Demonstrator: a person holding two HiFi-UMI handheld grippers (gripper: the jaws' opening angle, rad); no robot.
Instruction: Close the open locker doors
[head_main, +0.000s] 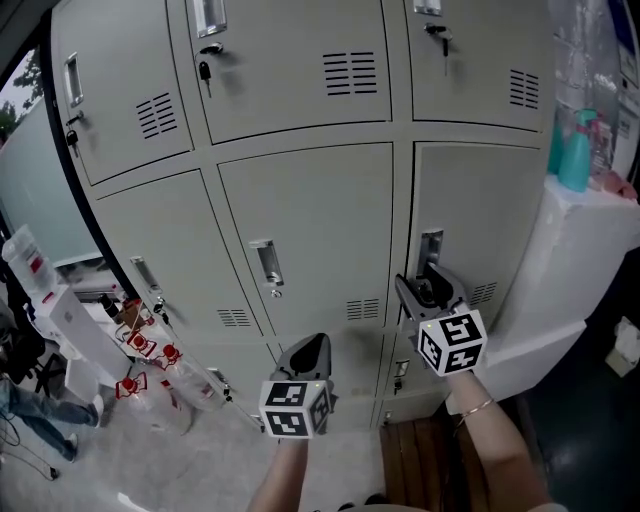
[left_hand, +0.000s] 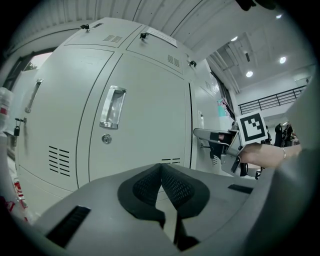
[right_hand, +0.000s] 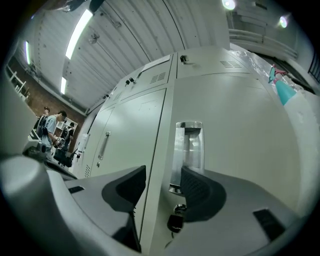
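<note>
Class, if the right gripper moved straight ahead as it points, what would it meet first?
Probably the metal handle on the locker door, just ahead of the open right gripper; depth unclear.

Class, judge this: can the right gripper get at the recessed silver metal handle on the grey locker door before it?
Probably yes. The right gripper has its jaws apart, the recessed silver metal handle sits just ahead between them, and nothing blocks the way.

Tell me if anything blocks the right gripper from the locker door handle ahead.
Nothing visible does: the right gripper, fingers apart, is right at the handle of the locker door; a key hangs below.
</note>
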